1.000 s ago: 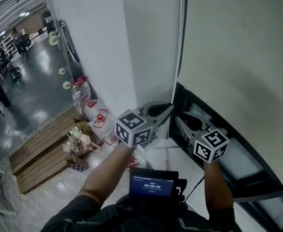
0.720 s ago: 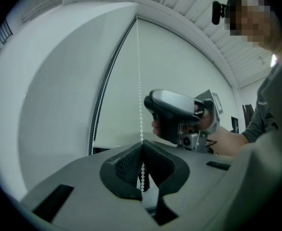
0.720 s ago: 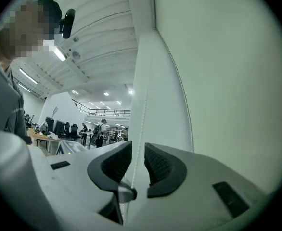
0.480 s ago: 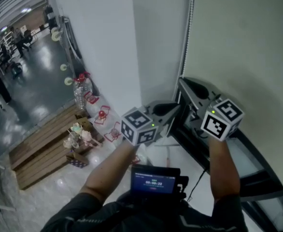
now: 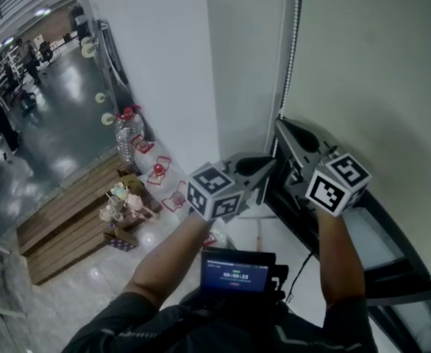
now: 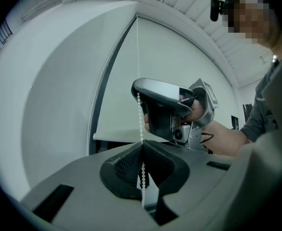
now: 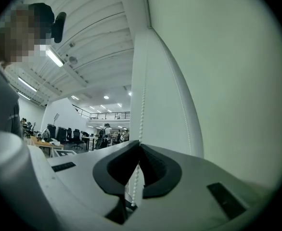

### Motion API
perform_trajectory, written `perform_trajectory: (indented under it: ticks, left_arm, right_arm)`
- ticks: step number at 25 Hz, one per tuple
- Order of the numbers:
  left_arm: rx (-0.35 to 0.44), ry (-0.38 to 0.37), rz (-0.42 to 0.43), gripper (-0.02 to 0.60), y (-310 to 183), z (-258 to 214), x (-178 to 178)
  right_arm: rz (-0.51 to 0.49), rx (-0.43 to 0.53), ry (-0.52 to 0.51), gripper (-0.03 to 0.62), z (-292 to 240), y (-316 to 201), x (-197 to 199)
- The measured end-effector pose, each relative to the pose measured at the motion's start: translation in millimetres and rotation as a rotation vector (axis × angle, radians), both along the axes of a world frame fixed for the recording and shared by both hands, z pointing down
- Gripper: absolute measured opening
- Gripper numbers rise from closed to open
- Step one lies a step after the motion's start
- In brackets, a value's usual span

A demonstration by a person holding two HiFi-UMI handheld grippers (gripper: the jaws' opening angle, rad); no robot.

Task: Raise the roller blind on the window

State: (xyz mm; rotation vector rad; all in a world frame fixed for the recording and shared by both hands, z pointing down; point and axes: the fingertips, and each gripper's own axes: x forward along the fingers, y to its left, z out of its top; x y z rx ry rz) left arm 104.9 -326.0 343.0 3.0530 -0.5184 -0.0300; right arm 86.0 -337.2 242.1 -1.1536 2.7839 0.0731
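We hold the bead chain (image 5: pixel 292 46) in both claws beside the white wall (image 5: pixel 171 65). The left gripper (image 6: pixel 142 146) is clenched, its dark pads pinching the chain, which runs on below them. The right gripper (image 7: pixel 140 146) has just been closing and now grips the same chain just above the left one. The roller blind (image 5: pixel 377 65) hangs pale and plain over most of the window. Its bottom edge lies near the grippers, and the dark window frame (image 5: pixel 392 230) shows beneath it. We find no brand or lettering on the blind. Each marker cube (image 5: pixel 214 191) bears only black-and-white square patterns. A small screen (image 5: pixel 237 274) at the chest shows lit figures, too small for us to read.
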Motion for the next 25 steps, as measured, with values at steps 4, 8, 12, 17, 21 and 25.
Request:
perform_trajectory:
  ticks: [4,8,12,17,21,25]
  left_arm:
    - [-0.039,-0.018,0.004,0.000,2.8,19.6,1.6]
    - [-0.053,-0.047,0.007,0.000,4.7,36.3,2.5]
    - [-0.065,-0.051,0.007,0.000,5.6,49.1,0.7]
    - [-0.086,-0.048,0.001,0.002,5.1,52.3,-9.1]
    - [-0.080,-0.069,-0.025,0.017,2.0,37.9,-33.2]
    - [-0.041,-0.002,-0.024,0.067,6.0,-3.2,-56.5]
  right_arm:
    - [0.000,-0.038,-0.001,0.002,21.2,0.2,0.6]
    - [-0.002,-0.058,-0.011,0.002,38.4,2.3,1.6]
    - [-0.002,-0.069,-0.010,0.002,52.2,1.6,-1.1]
    - [-0.010,-0.080,-0.011,0.002,55.7,2.7,-2.6]
    - [-0.009,-0.086,-0.016,0.002,54.1,3.2,-2.5]
    - [-0.015,-0.085,-0.022,0.002,54.0,5.1,-3.8]
